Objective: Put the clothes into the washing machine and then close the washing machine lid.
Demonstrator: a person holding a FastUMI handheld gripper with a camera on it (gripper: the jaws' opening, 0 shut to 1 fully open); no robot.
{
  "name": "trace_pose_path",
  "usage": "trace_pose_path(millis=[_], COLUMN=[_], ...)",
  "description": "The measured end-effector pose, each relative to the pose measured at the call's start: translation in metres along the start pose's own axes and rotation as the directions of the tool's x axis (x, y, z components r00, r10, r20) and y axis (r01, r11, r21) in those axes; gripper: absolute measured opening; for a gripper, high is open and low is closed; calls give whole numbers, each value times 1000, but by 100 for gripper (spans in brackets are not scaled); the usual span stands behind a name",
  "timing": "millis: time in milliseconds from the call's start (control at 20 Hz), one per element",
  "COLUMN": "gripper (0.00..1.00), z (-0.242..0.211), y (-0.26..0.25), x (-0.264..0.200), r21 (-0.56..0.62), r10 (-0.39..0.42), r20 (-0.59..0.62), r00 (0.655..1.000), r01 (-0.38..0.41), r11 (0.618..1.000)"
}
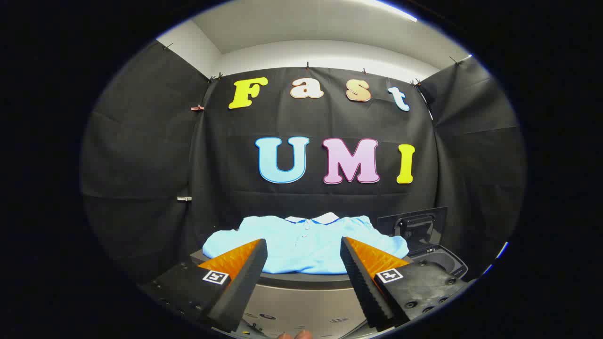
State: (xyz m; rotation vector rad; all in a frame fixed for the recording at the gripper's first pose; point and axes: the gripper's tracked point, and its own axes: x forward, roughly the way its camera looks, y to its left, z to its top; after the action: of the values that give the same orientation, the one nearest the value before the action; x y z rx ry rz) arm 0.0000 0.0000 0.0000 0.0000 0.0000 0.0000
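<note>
The fingers (304,278) stand wide and empty, just short of the shirt (306,245) lying flat on the surface (301,282) beside the washer (435,261), lid (414,226) up, so reaching and pinching cloth comes next.

The shirt (306,247) is light blue, its collar white with a darker blue edge and small pale buttons down the placket. The fingers (372,254) are orange on their ridged outer faces and black on the ribbed inner pads, each bearing a black-and-white square marker. At three o'clock from the shirt, the washing machine (440,263) is dark grey, its lid (414,228) glossy black. The counter (301,301) is grey.
</note>
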Motion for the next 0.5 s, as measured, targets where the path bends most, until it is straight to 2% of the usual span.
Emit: trace_pose_path(millis=[500], gripper=[98], z=[-1], y=[5], x=[3], r21=[3], r10=[27], r20=[-7], r00=[1000], r01=[-27], r11=[1000])
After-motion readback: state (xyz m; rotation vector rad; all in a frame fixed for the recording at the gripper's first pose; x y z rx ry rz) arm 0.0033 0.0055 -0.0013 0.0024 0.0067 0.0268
